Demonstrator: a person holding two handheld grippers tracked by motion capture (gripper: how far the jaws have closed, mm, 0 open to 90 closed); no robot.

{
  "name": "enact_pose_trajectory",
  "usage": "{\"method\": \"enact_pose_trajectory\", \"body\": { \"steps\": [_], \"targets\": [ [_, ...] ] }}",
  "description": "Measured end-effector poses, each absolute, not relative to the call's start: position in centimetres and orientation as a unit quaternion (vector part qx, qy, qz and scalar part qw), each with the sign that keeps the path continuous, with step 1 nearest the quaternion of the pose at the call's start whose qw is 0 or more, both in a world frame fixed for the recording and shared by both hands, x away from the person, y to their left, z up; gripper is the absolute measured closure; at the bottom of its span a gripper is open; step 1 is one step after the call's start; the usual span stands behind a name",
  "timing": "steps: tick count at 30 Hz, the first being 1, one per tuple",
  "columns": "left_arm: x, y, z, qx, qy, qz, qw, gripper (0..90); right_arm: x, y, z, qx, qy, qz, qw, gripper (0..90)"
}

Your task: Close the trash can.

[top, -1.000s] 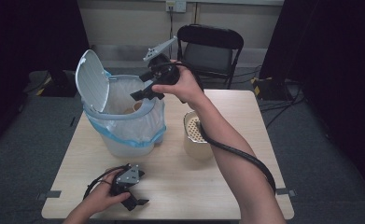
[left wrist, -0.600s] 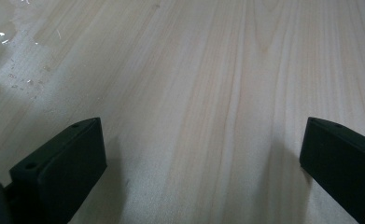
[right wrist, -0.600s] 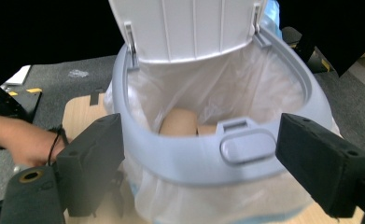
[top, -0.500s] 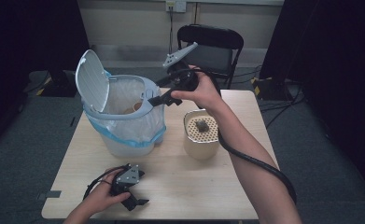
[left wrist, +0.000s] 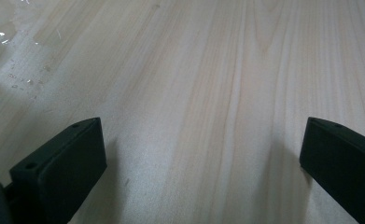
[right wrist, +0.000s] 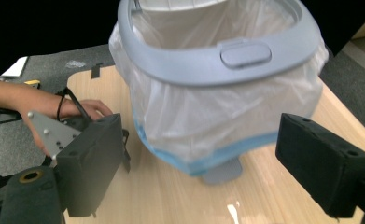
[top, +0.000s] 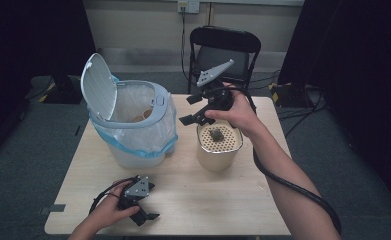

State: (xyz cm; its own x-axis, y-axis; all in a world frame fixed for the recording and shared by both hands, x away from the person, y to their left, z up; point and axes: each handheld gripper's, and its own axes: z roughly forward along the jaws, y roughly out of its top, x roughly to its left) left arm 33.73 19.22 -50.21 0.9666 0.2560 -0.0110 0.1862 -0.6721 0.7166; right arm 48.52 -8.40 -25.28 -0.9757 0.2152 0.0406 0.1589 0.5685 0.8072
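R gripper (top: pixel 195 109) hangs in the air above the table, jaws wide apart, nothing between them. Just under and behind the jaws sits the cream cylindrical perforated-top container (top: pixel 219 146), with a small dark crumpled lump (top: pixel 216 134) resting on its dotted top. My read: that lump is the next pick. It lies below the jaws and back toward the wrist, so the gripper would have to tip down and pull back. Lump has no clear long axis; roundish, rough-looking, too small to say more.

Ahead of the R jaws, in the right gripper view, stands the white bin with grey-blue ring rim and thin translucent plastic liner (right wrist: pixel 217 60), lid flipped up; likely drop spot. Liner looks crinkly, soft; rim smooth hard plastic.

L gripper (top: pixel 142 212) rests low at the near edge of the pale wood-grain table (left wrist: pixel 208 84), jaws wide, empty; only bare board ahead. R hand is far nearer the lump.
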Motion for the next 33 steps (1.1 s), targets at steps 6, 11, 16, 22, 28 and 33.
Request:
{"method": "enact_pose_trajectory", "body": {
  "steps": [6, 11, 16, 22, 28, 33],
  "targets": [
    [33.7, 19.2, -50.2, 0.913, 0.121, 0.045, 0.386, 0.0, 48.0, -10.5, -26.3, 0.119, 0.883, 0.453, 0.034, 14.9],
    [33.7, 19.2, -50.2, 0.913, 0.122, 0.045, 0.386, 0.0, 47.5, -12.0, -27.0, 0.13, 0.884, 0.448, 0.038, 14.9],
    [33.7, 19.2, -50.2, 0.913, 0.121, 0.044, 0.387, 0.0, 46.9, -13.0, -27.8, 0.131, 0.887, 0.442, 0.038, 14.9],
    [33.7, 19.2, -50.3, 0.912, 0.123, 0.046, 0.389, 0.0, 46.2, -13.8, -28.7, 0.134, 0.886, 0.442, 0.04, 14.9],
    [33.7, 19.2, -50.3, 0.912, 0.123, 0.046, 0.388, 0.0, 45.8, -14.4, -30.1, 0.139, 0.885, 0.443, 0.032, 14.8],
    [33.7, 19.2, -50.3, 0.912, 0.122, 0.046, 0.388, 0.0, 45.1, -15.0, -31.1, 0.138, 0.888, 0.437, 0.03, 14.8]
  ]
}}
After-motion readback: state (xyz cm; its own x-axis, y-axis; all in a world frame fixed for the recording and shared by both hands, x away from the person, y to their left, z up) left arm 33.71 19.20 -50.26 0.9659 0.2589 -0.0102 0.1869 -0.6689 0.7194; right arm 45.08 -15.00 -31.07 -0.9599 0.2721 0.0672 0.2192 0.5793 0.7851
